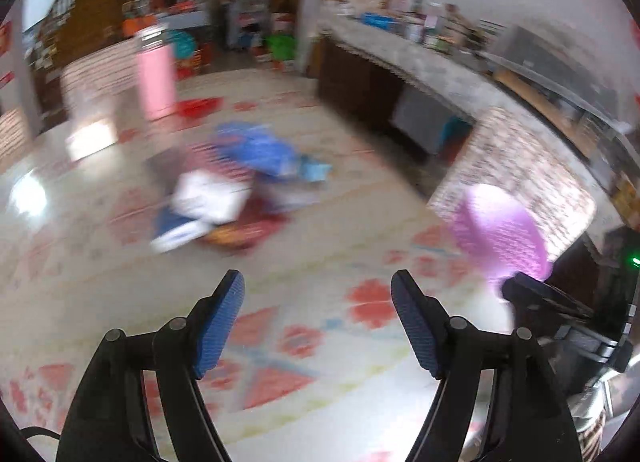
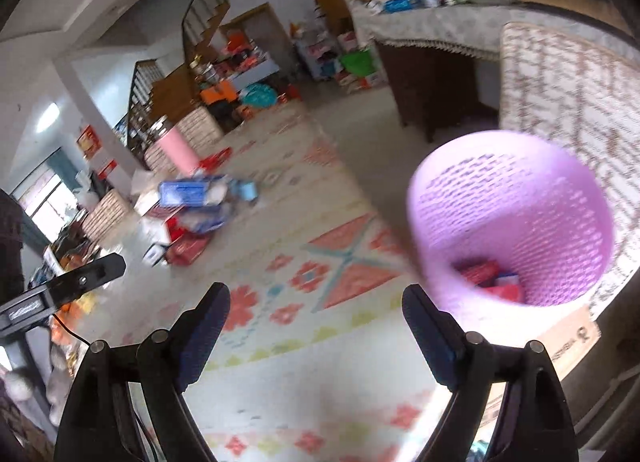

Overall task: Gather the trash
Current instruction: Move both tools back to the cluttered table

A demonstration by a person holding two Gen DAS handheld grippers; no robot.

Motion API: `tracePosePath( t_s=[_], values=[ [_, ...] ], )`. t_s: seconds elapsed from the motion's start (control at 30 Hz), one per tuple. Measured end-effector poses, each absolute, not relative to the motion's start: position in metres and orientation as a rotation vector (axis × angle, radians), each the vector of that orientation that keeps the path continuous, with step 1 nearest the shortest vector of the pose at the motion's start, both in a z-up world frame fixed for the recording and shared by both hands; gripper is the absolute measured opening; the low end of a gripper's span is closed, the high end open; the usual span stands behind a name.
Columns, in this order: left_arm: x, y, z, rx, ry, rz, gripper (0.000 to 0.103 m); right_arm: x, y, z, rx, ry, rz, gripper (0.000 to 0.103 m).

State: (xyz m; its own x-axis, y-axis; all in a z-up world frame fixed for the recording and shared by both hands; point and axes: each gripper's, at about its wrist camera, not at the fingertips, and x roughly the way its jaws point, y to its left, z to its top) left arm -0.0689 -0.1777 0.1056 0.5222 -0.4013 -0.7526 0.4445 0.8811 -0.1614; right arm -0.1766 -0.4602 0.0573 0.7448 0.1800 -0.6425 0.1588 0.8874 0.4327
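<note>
— Nearest the lens, what do you make out?
— Both grippers, each with its blue-padded jaws spread wide and nothing between them. Left gripper (image 1: pixel 318 286) and right gripper (image 2: pixel 316 298) hang above a patterned rug (image 2: pixel 288 374) with red and teal shapes.
— Where is the trash?
— A loose pile of wrappers and packets (image 1: pixel 224 190), blue, white and red, lies on the rug toward its far left side, well apart from both grippers. A pink cylinder (image 1: pixel 156 82) stands just behind the pile.
— And the bin?
— A lilac mesh basket (image 2: pixel 560 198) sits at the rug's right edge, near the right gripper's right finger. Red and blue packets (image 2: pixel 492 278) already lie at its bottom. In the left wrist view the basket (image 1: pixel 500 230) shows to the right, blurred.
— Any writing readable?
— None. The packets are too smeared, and a printed mark on a cardboard piece (image 2: pixel 572 342) beside the basket cannot be read.
</note>
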Motion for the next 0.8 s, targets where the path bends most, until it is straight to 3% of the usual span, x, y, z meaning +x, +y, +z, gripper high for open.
tracePosePath(
  t_s=[0.37,0.63,0.8],
  values=[
    [0.021,-0.066,0.061,-0.198,1.004,-0.333,0.075,-0.145,-0.405,0.034,0.482,0.787,0.075,0.091],
    [0.036,-0.12,0.083,-0.036,0.927,-0.4,0.075,-0.119,-0.395,0.01,0.479,0.831,0.094,0.091],
    [0.041,-0.17,0.09,0.183,0.833,-0.397,0.083,-0.118,-0.395,0.009,0.485,0.824,0.125,0.092]
  ],
)
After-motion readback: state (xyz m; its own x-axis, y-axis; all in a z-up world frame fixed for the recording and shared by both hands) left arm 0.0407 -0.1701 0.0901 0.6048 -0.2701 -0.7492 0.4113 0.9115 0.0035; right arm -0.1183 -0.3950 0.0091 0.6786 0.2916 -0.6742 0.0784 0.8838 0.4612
